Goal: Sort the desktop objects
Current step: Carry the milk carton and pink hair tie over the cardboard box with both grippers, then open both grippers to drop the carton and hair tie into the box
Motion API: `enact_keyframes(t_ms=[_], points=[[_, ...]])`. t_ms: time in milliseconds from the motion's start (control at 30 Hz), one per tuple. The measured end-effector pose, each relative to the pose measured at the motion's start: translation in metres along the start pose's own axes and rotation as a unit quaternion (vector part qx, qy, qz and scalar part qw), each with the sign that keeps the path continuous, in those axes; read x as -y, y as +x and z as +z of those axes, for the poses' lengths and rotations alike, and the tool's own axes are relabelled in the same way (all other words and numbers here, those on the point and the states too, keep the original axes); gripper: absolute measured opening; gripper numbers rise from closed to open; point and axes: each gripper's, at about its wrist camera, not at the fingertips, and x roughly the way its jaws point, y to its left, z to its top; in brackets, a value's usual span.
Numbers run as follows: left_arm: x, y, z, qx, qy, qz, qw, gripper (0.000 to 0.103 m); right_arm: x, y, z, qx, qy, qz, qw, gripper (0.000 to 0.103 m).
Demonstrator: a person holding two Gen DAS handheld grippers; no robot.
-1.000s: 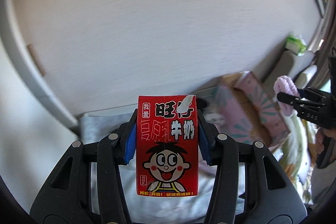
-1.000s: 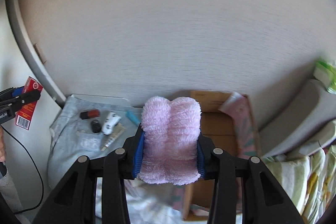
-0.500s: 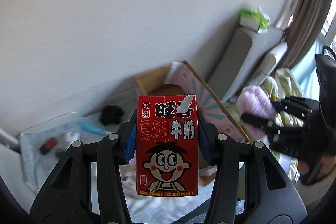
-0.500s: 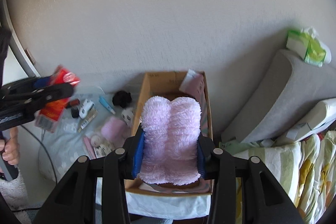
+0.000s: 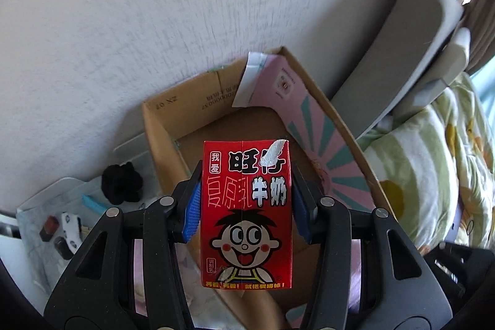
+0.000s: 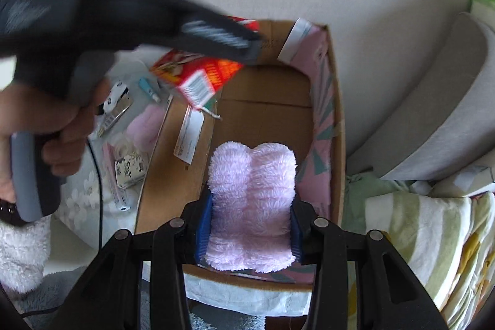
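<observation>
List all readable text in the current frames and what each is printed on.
"我爱", "旺仔", "复原乳", "牛奶": front of the red milk carton, held between the left gripper fingers.
"ZX 0f": upside down on the cardboard box inner wall; the number string beside it is too blurred.
Carton's bottom strip, barcode and the box's white labels: too small or blurred.

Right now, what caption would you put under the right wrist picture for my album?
Right gripper holds a fluffy pink cloth over the cardboard box beside the red milk carton.
</observation>
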Motion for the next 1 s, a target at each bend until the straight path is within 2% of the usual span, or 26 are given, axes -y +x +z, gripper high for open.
enact_keyframes(t_ms=[200,433,467,500,533,567,600,633,667,700,767,867,1000], points=[[0.006,0.024,0.008,-0.018,0.001,0.011,0.9998,0.046,0.004,0.013,0.003,-0.010,-0.004,0.014,1.000,0.038],[0.004,0.032,0.014,-0.026,0.000,0.015,0.9995,0.046,0.008,0.021,0.011,-0.025,0.003,0.023,0.999,0.039],[0.004,0.033,0.015,-0.026,-0.004,0.017,0.9995,0.047,0.008,0.022,0.013,-0.026,0.003,0.022,0.999,0.040],[0.003,0.033,0.016,-0.027,-0.007,0.017,0.9995,0.054,0.007,0.022,0.014,-0.024,0.003,0.019,1.000,0.040],[0.002,0.035,0.018,-0.032,-0.016,0.016,0.9992,0.065,0.005,0.022,0.014,-0.022,-0.001,0.020,1.000,0.044],[0.000,0.036,0.019,-0.037,-0.027,0.014,0.9988,0.093,0.004,0.022,0.015,-0.020,-0.002,0.021,1.000,0.054],[-0.004,0.033,0.021,-0.034,-0.036,0.004,0.9988,0.103,0.002,0.022,0.015,-0.019,-0.002,0.022,1.000,0.063],[-0.005,0.029,0.022,-0.019,-0.042,-0.008,0.9989,0.103,0.001,0.022,0.015,-0.021,0.000,0.030,0.999,0.085],[-0.007,0.024,0.023,-0.006,-0.046,-0.015,0.9988,0.103,0.000,0.023,0.015,-0.020,0.001,0.038,0.999,0.098],[-0.007,0.021,0.025,0.000,-0.045,-0.017,0.9988,0.103,-0.001,0.022,0.015,-0.015,0.003,0.052,0.999,0.102],[-0.007,0.016,0.027,0.003,-0.039,-0.018,0.9991,0.103,-0.003,0.018,0.013,-0.005,0.005,0.067,0.998,0.103],[-0.006,0.004,0.030,0.018,-0.033,-0.016,0.9992,0.103,-0.008,0.013,0.014,-0.004,0.003,0.061,0.998,0.103],[-0.011,-0.005,0.029,0.013,-0.033,-0.028,0.9990,0.103,-0.014,0.008,0.018,0.003,-0.001,0.047,0.999,0.103]])
